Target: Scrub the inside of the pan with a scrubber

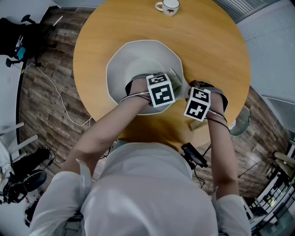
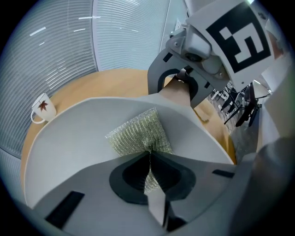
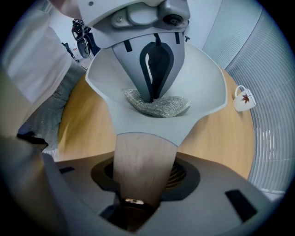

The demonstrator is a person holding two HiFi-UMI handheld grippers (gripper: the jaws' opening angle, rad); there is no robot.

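Round wooden tabletop (image 1: pixel 216 50) carries the white pan (image 1: pixel 133 64), and inside it the mesh scrubber (image 2: pixel 138 133) lies against the pan's inner wall, pinched tight in my left tongs (image 2: pixel 150 156). My right tongs (image 3: pixel 140 184) are clamped on the pan's wooden handle (image 3: pixel 144 147), pointing down; a white cup (image 1: pixel 168 6) with a leaf mark stands well apart at the tabletop's far edge

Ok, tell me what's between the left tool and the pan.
The scrubber, gripped by the left tool, lying on the pan; the left gripper view shows it.
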